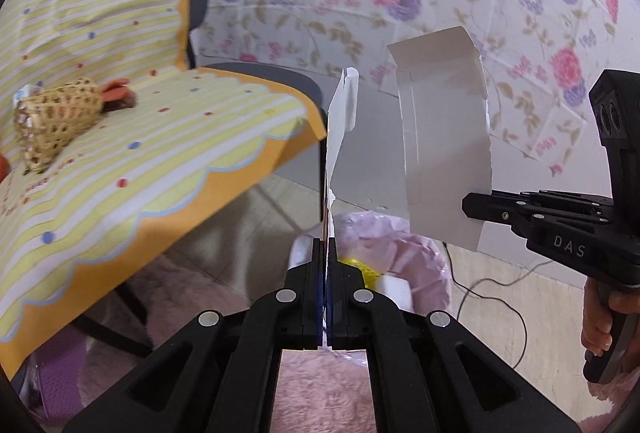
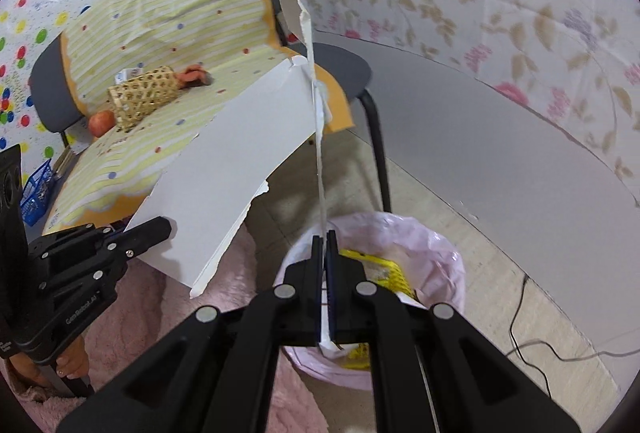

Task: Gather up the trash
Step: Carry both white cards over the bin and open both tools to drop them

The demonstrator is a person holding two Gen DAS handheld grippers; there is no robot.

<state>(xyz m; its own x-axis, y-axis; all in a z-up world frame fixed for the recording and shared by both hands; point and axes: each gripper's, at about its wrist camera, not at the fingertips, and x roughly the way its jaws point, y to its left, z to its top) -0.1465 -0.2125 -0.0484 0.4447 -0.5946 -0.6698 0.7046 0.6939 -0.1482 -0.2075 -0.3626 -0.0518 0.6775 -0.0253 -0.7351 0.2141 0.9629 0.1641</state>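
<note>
Between the closed fingers of the left claw (image 1: 327,249) a torn white card piece (image 1: 340,121) is gripped edge-on, and the right claw (image 2: 325,241) is likewise clamped on a second torn card piece (image 2: 308,29). Both pieces are held above the bin lined with a pink bag (image 2: 436,237), which stands on the floor just beyond the fingertips; yellow packaging (image 2: 390,269) is already seen inside it. The step in hand is judged to be the drop. It is best done by lowering each piece until its bottom edge is inside the bag's rim before the fingers are parted, since flat card is likely to sail sideways if released high. One claw should be emptied at a time, so the pieces are not knocked together. Farther off, a chair covered with a striped cloth (image 2: 168,17) carries a woven basket (image 2: 144,97) and an orange fruit (image 2: 100,123).
</note>
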